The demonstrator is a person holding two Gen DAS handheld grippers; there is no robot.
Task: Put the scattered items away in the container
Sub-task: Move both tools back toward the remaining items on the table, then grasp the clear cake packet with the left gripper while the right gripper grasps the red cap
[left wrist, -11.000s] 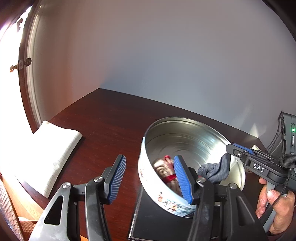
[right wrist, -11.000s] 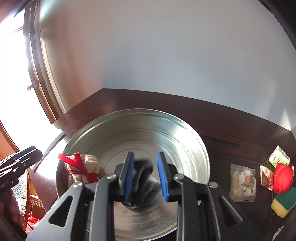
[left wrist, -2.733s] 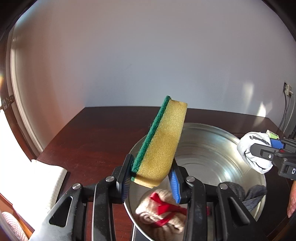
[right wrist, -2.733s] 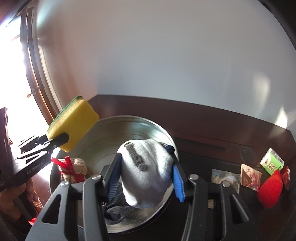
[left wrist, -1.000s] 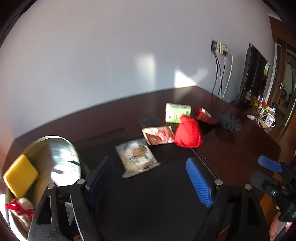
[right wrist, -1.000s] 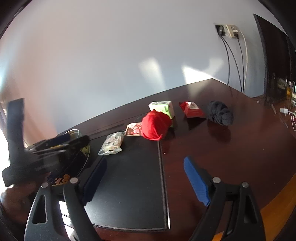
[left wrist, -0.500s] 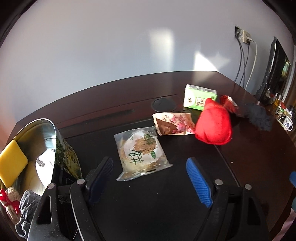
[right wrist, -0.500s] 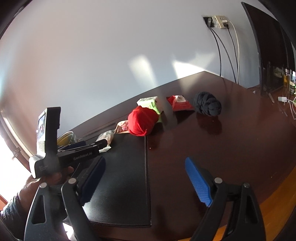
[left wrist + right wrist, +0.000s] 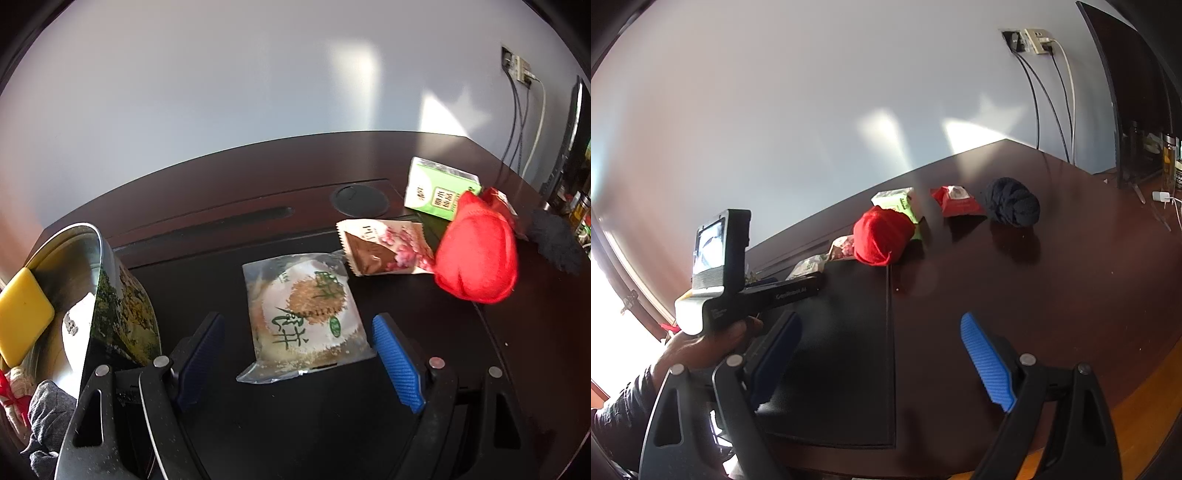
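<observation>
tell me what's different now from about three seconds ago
Both tools let go. The yellow sponge that the left tool held now lies in the tin, and so does the white sock from the right tool. Both have turned to the scattered items, the left one open around the clear snack packet. The red sock, green carton and brown sachet lie where they were.

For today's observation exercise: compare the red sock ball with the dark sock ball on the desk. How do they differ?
Colour: the red sock ball is bright red; the dark sock ball is navy-black.
Position: the red one lies at the black mat's far corner, against a green carton; the dark one sits apart on bare wood, right of a red packet.
Both are rolled-up bundles, still outside the tin.
</observation>
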